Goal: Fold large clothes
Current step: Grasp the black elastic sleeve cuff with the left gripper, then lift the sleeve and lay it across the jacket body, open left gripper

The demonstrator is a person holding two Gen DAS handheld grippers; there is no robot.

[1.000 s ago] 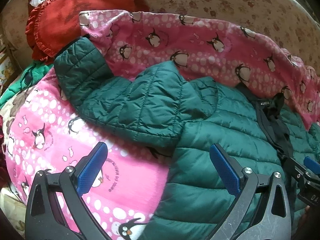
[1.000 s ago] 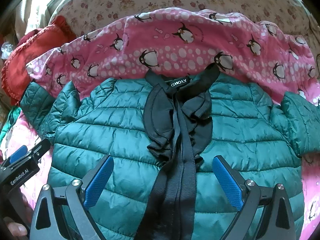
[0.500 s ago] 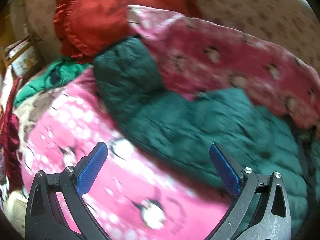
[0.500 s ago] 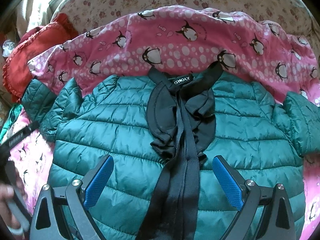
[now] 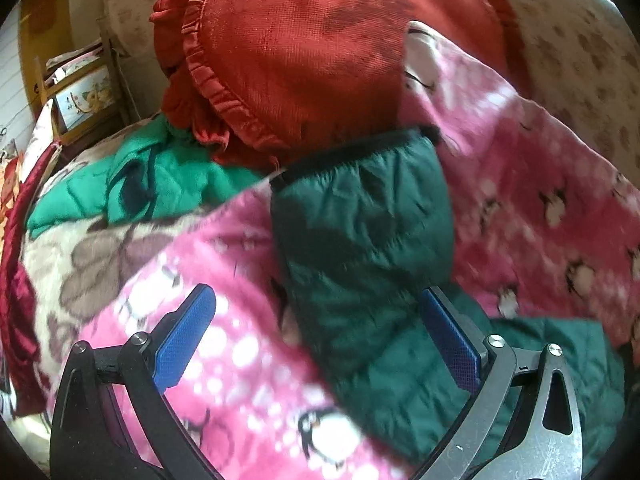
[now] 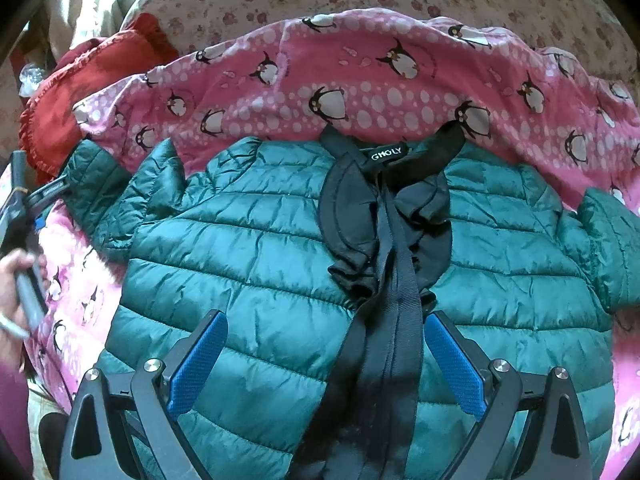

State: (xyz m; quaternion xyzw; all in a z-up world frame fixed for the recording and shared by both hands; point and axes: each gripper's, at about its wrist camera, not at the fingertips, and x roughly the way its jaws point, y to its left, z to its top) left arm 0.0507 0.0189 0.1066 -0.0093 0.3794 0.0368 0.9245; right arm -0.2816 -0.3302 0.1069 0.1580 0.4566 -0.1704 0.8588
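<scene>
Over on the left, the left tool [image 5: 316, 340] hangs spread wide above the sleeve [image 5: 360, 232] of the dark green quilted puffer jacket [image 6: 280, 264], pinching nothing. The jacket lies flat on the pink penguin-print blanket [image 6: 360, 80], and the right tool [image 6: 324, 364] gapes open over its black zipper front [image 6: 384, 320].

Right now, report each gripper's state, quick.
Left gripper: open, holding nothing, the jacket sleeve lying between its fingers.
Right gripper: open, holding nothing, above the green puffer jacket.

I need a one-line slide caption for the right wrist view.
Open right gripper above a green quilted jacket spread on a pink penguin blanket.
</scene>
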